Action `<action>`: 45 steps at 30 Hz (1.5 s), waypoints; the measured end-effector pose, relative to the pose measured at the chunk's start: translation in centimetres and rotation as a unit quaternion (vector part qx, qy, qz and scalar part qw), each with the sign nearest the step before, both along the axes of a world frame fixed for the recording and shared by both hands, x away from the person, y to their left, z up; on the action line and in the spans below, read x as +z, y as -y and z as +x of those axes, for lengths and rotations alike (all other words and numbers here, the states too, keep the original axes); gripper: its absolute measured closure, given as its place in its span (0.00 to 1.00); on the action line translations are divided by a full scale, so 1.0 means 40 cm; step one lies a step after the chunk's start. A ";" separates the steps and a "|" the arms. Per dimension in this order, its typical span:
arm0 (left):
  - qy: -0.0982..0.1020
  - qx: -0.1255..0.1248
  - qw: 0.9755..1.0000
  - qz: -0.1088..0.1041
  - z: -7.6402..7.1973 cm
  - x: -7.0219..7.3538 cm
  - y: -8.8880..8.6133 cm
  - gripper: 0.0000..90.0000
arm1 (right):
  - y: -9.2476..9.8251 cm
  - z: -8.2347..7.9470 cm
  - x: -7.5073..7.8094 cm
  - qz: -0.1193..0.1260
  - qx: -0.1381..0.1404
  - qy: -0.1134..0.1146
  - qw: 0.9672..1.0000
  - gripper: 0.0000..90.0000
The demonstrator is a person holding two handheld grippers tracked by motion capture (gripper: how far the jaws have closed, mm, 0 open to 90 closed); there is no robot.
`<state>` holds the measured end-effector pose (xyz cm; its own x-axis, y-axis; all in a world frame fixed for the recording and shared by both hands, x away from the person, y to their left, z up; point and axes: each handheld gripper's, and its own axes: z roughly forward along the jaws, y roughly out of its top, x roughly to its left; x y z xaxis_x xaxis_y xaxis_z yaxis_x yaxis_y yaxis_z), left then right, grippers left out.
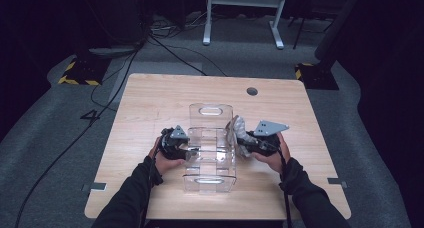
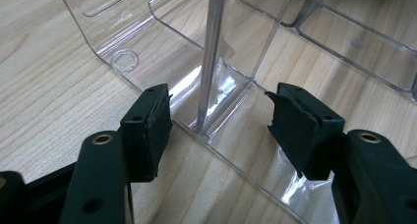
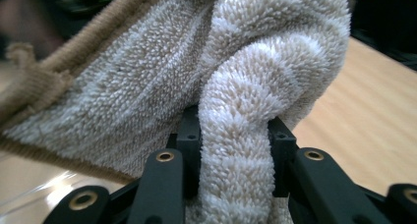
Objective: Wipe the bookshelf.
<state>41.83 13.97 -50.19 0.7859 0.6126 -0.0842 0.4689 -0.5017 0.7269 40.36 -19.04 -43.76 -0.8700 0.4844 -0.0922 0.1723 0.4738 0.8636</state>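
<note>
Right gripper view: right tongs [image 3: 236,157] pinch fluffy beige towel [image 3: 206,71] fold; left tongs [image 2: 219,130] released.

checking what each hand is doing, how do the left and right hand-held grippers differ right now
The left hand-held gripper has its jaws apart, straddling a wall of the clear plastic divided organiser without pressing it; the right hand-held gripper is clamped on a fold of the beige fluffy towel. The left sits low at the organiser's side; the right holds its towel off the light wooden table. Both have black jaws.
</note>
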 end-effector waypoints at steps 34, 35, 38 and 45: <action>-0.003 -0.001 1.000 -0.002 0.002 -0.001 0.002 0.45 | 0.004 -0.019 0.017 -0.017 -0.015 0.034 0.999 0.76; -0.003 -0.001 1.000 -0.002 0.003 -0.001 0.001 0.44 | 0.002 -0.008 0.015 -0.020 -0.021 0.035 0.999 0.76; -0.003 -0.001 1.000 -0.002 0.003 0.000 0.001 0.44 | -0.005 0.033 0.016 -0.018 -0.041 0.033 0.998 0.76; -0.003 -0.001 1.000 -0.002 0.003 0.000 0.001 0.44 | -0.034 0.109 0.019 -0.027 -0.088 0.034 0.995 0.76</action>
